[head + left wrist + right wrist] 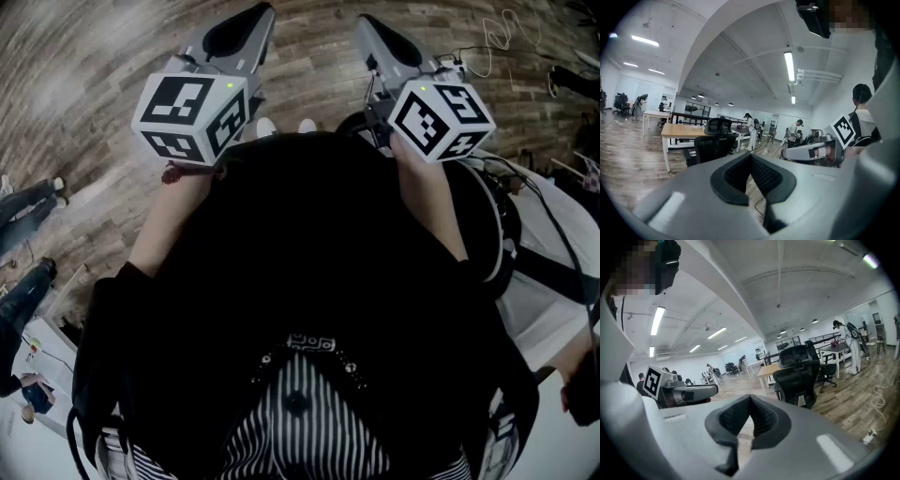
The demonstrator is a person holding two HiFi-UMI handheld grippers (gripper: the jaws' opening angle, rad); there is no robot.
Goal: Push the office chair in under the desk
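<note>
A black office chair with a headrest stands some way off on the wood floor, beside a wooden-topped desk on white legs. The right gripper view shows the same chair and desk ahead and to the right. Both grippers are held up side by side in front of the person's chest, far from the chair. My left gripper is shut with nothing between its jaws. My right gripper is shut and empty too. Each gripper view shows the other gripper beside it.
Wood plank floor lies below. A white cable trails on the floor at the right. More desks and chairs fill the office. A person in white stands behind the chair, others farther right.
</note>
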